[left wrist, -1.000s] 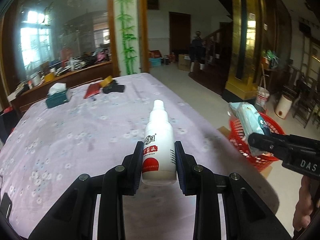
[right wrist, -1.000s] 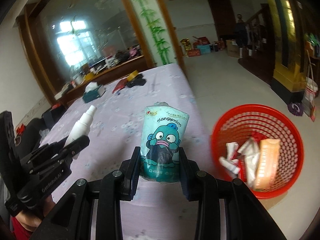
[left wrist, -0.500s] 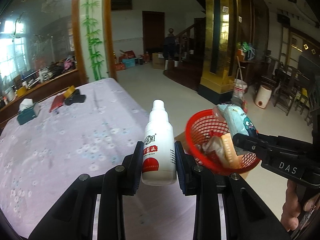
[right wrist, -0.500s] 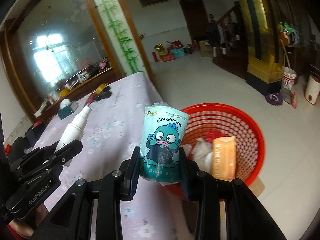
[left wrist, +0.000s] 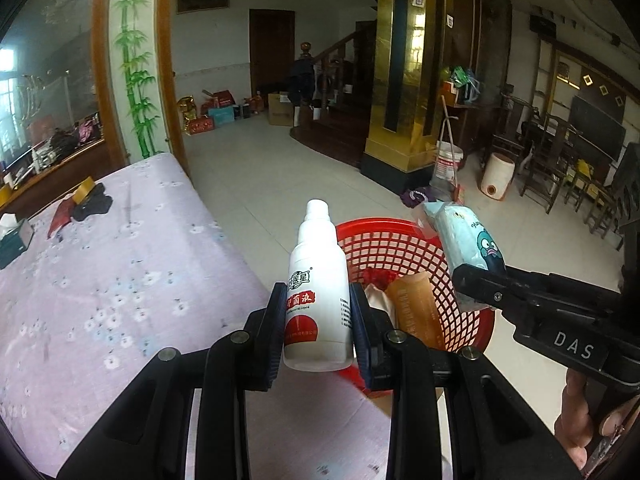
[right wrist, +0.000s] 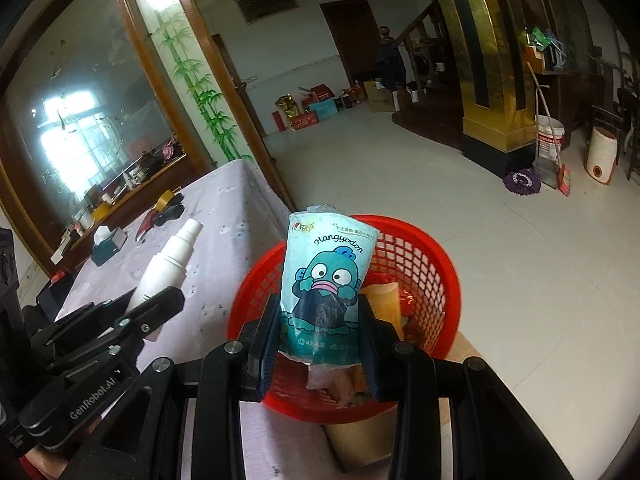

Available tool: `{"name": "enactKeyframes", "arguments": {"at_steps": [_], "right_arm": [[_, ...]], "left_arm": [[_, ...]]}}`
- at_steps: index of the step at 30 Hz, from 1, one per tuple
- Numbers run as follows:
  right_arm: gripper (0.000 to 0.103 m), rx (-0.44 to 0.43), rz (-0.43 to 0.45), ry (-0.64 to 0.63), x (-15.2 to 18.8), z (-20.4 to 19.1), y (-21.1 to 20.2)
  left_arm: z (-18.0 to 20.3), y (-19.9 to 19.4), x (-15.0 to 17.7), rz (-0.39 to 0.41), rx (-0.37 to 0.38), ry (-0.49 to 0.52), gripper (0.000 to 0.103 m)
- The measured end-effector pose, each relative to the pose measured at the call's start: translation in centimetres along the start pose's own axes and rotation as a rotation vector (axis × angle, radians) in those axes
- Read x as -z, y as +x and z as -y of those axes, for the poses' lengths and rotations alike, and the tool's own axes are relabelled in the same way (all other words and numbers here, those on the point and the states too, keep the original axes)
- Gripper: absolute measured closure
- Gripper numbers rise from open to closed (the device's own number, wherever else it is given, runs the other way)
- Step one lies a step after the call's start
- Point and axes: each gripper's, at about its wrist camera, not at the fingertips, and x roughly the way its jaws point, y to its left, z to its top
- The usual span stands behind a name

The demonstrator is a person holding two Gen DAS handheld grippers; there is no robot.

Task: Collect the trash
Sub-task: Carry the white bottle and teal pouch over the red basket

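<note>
left gripper [left wrist: 319, 320] clamped on spray bottle [left wrist: 318, 292] | right gripper [right wrist: 318, 326] clamped on tissue pack [right wrist: 324, 288] | risk: bottle released short of red basket [left wrist: 416, 240], landing on counter [left wrist: 120, 280] edge

I see a white bottle [left wrist: 318, 292] with a red label, upright at lower centre of the left view, clamped at its base. The teal tissue pack [right wrist: 324, 288] with a cartoon fish stands upright at centre of the right view, in front of the red basket [right wrist: 436, 276], which holds wrappers.
</note>
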Motion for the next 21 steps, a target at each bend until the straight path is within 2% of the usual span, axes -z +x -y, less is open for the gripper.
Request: {"name": "enactKeyframes", "arguments": {"at_steps": [21], "right_arm": [[0.063,0.014,-0.037,0.044,-1.1,3.3,2.7]], "left_arm": [[2.4,5.4,-0.5,-0.084,0.027,-0.001,0.074]]}}
